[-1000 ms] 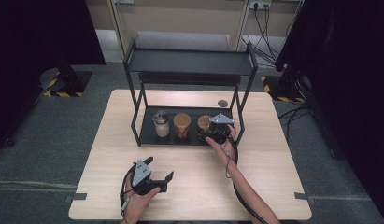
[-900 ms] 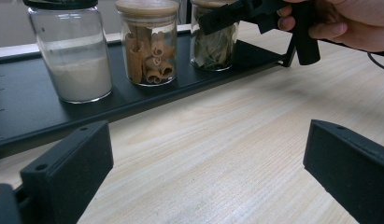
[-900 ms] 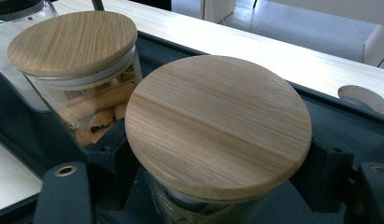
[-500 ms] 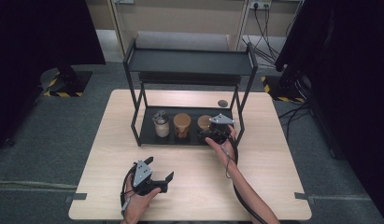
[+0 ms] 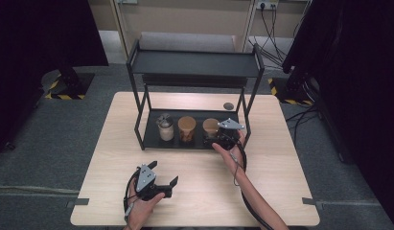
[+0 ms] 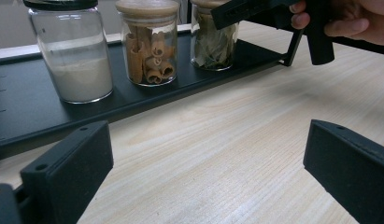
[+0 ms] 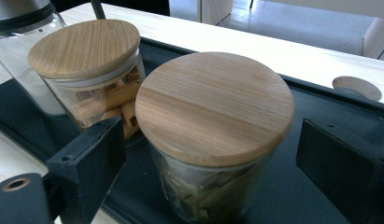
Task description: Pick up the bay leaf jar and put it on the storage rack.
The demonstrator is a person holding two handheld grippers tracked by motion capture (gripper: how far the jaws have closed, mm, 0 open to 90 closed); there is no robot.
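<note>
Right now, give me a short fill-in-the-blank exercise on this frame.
1. The rack's bottom tray holds ___ jars.
2. The jar of bay leaves has a ___ lid.
3. The right gripper has its jaws ___ on either side of that jar.
4. The left gripper rests over the ___.

Missing words: three; wooden; open; table

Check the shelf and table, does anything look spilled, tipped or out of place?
Nothing is spilled or tipped. The one oddity: a wooden lid lies alone on the table behind the rack, while the two wood-topped jars already wear lids.
</note>
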